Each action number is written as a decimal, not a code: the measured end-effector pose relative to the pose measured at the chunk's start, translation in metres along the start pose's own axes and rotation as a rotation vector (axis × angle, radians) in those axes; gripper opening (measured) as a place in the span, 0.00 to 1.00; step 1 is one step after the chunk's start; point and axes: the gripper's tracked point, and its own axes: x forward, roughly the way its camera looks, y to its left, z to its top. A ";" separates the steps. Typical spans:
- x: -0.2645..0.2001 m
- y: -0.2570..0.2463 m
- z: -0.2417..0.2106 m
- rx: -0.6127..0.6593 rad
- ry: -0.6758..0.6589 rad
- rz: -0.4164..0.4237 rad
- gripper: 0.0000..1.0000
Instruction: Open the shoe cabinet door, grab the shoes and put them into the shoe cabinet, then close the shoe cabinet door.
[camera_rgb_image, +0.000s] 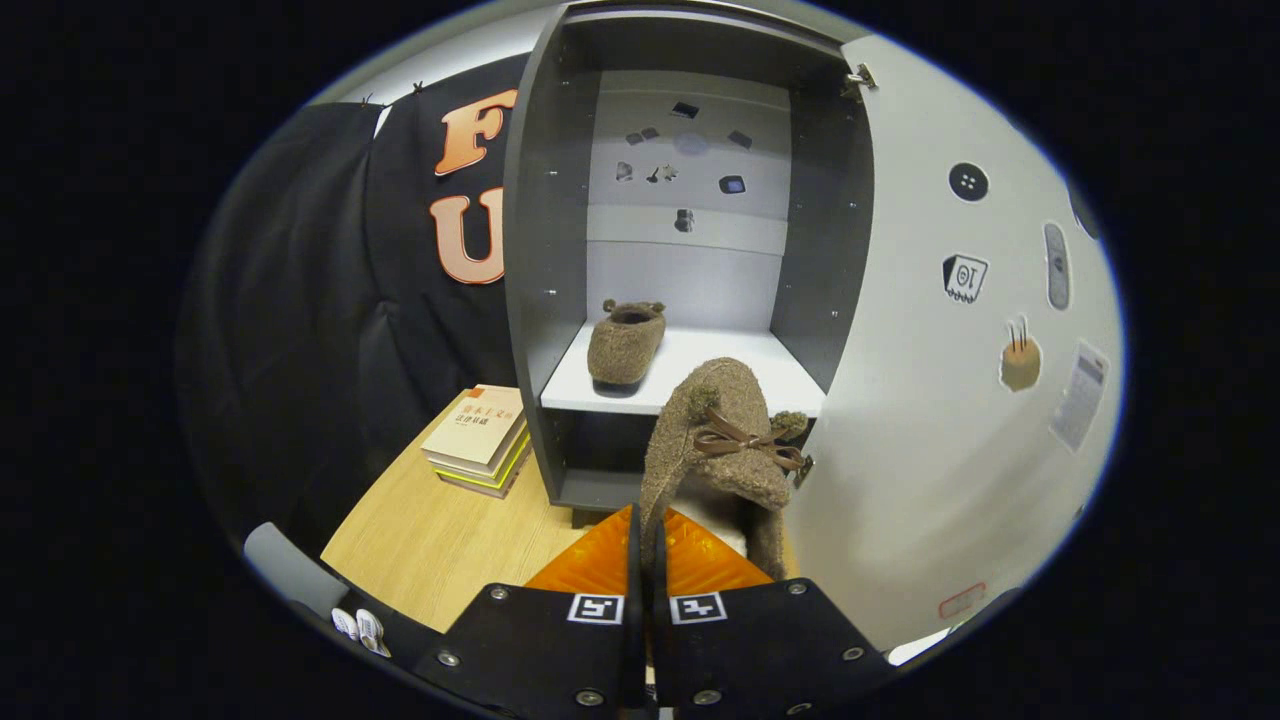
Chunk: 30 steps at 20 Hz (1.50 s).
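Gripper view: the cabinet (545, 250) stands with its door (930, 420) swung wide. 1 slipper (626, 342) sits on the white shelf (740, 372) inside. Beside the cabinet, 2 books (476, 438) lie stacked on the wooden table (440, 540). The gripper (647, 545) is clamped on the second slipper (715, 445), held before the shelf.

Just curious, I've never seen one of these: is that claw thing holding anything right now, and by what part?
Yes. The gripper is shut on a slipper, its fingers pinching the edge of the slipper's opening, so it hangs before the open cabinet.
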 end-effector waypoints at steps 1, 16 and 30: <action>0.005 -0.002 0.006 -0.004 0.001 0.000 0.03; 0.159 -0.040 0.089 0.051 0.008 0.044 0.03; 0.255 -0.039 0.114 0.138 0.035 0.197 0.05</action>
